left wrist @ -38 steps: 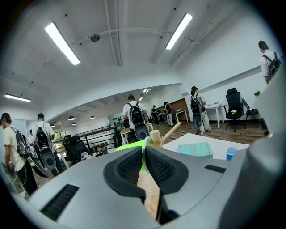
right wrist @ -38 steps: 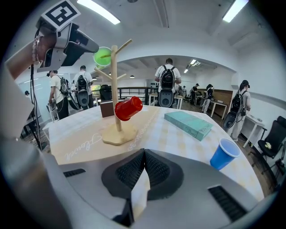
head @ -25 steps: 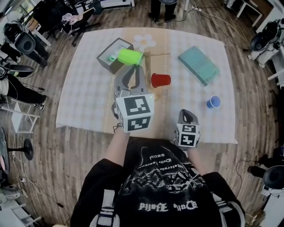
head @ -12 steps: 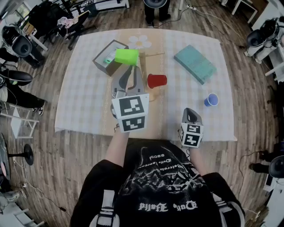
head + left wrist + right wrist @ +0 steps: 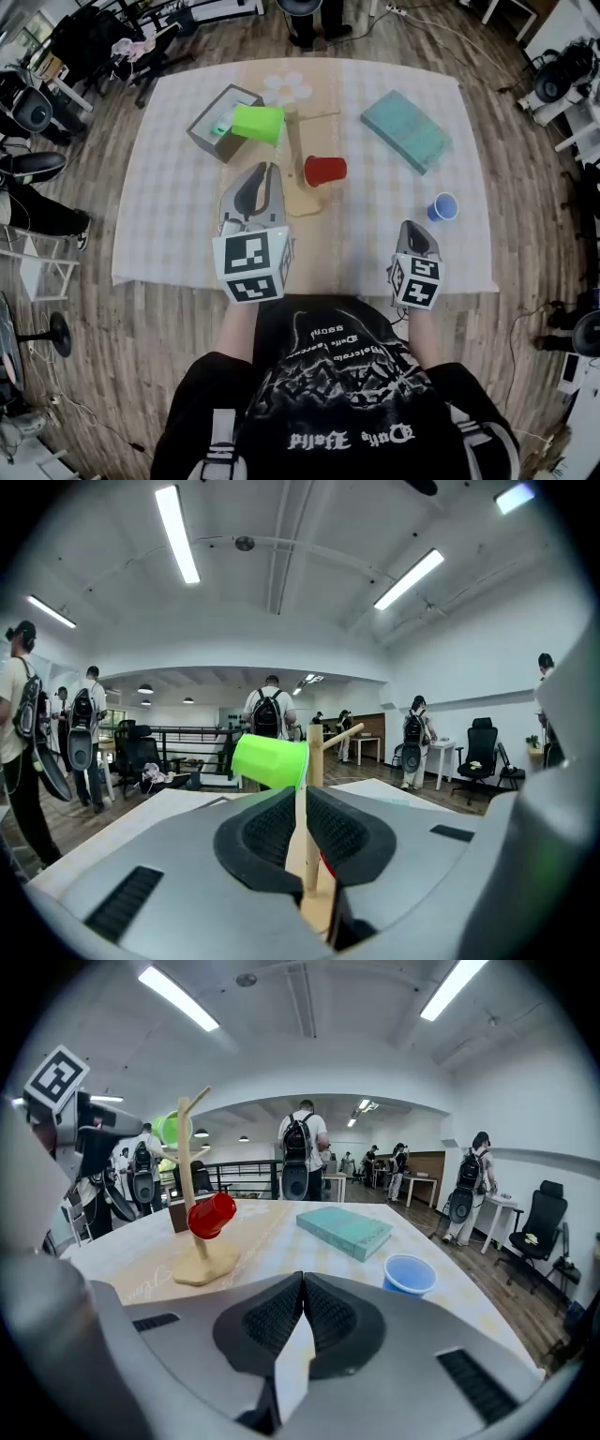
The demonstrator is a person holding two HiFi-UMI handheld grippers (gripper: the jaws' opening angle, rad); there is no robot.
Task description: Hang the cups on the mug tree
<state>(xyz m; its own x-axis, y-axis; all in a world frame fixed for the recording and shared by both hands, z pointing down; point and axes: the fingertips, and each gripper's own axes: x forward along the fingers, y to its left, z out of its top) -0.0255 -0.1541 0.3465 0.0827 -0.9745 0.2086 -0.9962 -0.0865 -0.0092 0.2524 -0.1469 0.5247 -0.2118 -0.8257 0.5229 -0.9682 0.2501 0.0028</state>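
Left gripper (image 5: 265, 174): held above the table (image 5: 178, 220), just short of the mug tree (image 5: 303, 200) and pointing at its post. Its jaws stand barely apart, a narrow slit with nothing in it; the post shows through the gap.

Right gripper (image 5: 414, 232): held near the front edge of the table, jaws pressed together and empty.

Green cup (image 5: 258, 123): hung on its side from an upper branch, left of the post, clear of the left gripper.

Red cup (image 5: 325, 171): hung on a lower branch, right of the post.

Blue cup (image 5: 441, 206): upright on the cloth, mouth up, well apart from the tree, ahead of the right gripper.

A teal book (image 5: 405, 131) lies at the far right and a box (image 5: 208, 127) just left of the tree.
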